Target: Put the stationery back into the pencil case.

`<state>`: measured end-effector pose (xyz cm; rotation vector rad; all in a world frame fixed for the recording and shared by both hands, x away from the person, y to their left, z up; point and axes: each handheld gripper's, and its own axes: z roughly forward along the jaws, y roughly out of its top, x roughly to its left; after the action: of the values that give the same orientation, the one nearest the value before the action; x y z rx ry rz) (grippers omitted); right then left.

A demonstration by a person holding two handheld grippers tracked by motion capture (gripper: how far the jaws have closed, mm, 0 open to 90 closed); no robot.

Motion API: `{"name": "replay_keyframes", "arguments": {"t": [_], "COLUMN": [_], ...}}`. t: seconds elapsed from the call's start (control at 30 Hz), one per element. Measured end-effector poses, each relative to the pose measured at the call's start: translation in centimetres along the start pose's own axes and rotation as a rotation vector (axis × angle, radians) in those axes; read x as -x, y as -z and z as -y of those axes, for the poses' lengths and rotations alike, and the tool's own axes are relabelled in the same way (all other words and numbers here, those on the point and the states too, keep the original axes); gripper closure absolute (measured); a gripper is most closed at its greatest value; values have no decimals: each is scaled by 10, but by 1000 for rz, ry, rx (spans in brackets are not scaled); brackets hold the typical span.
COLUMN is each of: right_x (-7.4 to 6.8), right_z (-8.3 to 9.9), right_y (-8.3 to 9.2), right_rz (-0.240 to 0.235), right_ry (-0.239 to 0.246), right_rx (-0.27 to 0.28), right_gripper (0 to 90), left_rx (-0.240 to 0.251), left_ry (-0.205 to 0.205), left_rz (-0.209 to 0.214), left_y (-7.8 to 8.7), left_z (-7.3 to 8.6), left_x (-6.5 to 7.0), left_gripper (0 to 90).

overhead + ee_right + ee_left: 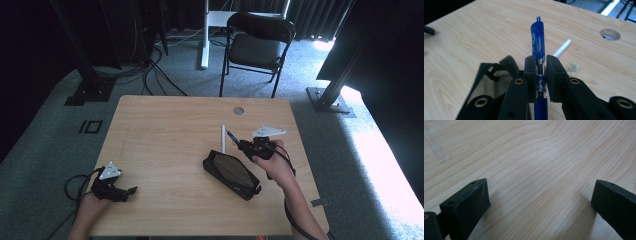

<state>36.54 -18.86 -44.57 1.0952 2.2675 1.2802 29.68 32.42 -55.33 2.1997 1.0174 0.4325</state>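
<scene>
The right tool (239, 142) is clamped on a blue pen (538, 40) and holds it up over the right half of the wooden counter (165, 130), just past a black pouch (231, 172) that lies open on the wood, closer to the near edge and the right edge than to the middle. A white stick (223, 139) lies flat beside the pen, a bit nearer the far edge, and a round hole (238, 110) sits close to the far edge. The left tool (131, 192) rests low at the near left corner with its two jaws wide apart and only bare wood between them.
</scene>
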Motion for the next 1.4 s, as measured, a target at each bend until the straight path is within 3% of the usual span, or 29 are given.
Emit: {"name": "replay_keyframes", "arguments": {"t": [0.5,0.67,1.17,1.4], "right_x": [-26,-28,-36,-39], "right_z": [9,12,26,28], "right_y": [-6,-7,-23,-33], "right_rz": [-111,-120,-146,-130], "right_ry": [53,63,130,139], "right_rx": [-64,-77,-210,-258], "right_gripper": [795,795,795,795], "left_rx": [0,0,0,-1], "left_ry": [1,0,0,0], "left_rz": [-1,-1,-1,-1], "left_y": [0,0,0,0], "left_z": [0,0,0,0], "left_x": [0,0,0,0], "left_gripper": [22,22,22,22]}}
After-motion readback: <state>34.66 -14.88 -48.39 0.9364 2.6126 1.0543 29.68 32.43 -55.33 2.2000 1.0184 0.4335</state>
